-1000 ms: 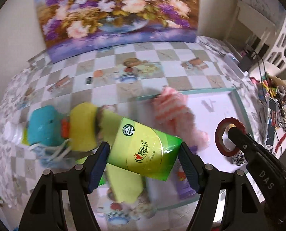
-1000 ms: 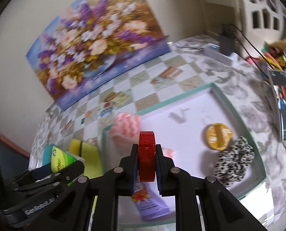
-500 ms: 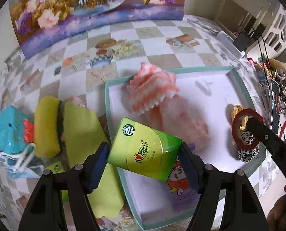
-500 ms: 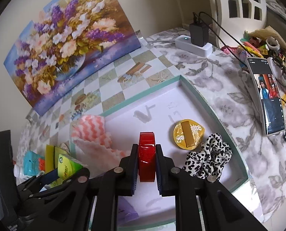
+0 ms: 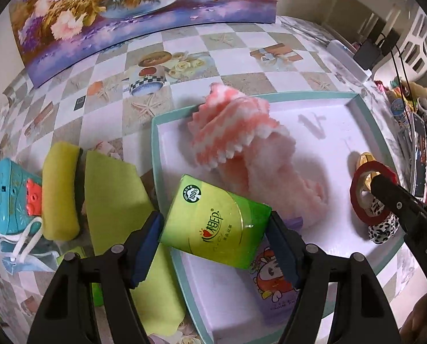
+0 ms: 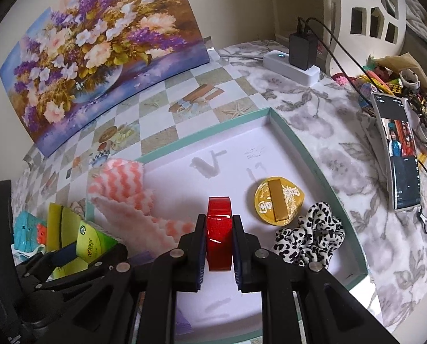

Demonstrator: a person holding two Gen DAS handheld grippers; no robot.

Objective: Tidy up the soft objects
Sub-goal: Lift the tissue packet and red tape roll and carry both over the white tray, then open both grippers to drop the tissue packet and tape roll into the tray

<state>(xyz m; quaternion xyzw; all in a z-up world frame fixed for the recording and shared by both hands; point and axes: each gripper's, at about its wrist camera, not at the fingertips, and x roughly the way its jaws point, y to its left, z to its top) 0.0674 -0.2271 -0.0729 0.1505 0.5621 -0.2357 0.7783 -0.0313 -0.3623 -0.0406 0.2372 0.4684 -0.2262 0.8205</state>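
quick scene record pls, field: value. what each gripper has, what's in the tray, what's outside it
left gripper: shut on green tissue pack, over the tray's near-left corner
right gripper: shut on red tape roll, held on edge above the tray
tray: white floor, teal rim
in tray: pink-white cloth, gold round packet, leopard scrunchie, purple cartoon pack
outside tray, left: yellow sponge, yellow-green cloth, teal toy, face mask
outside tray, right: phone
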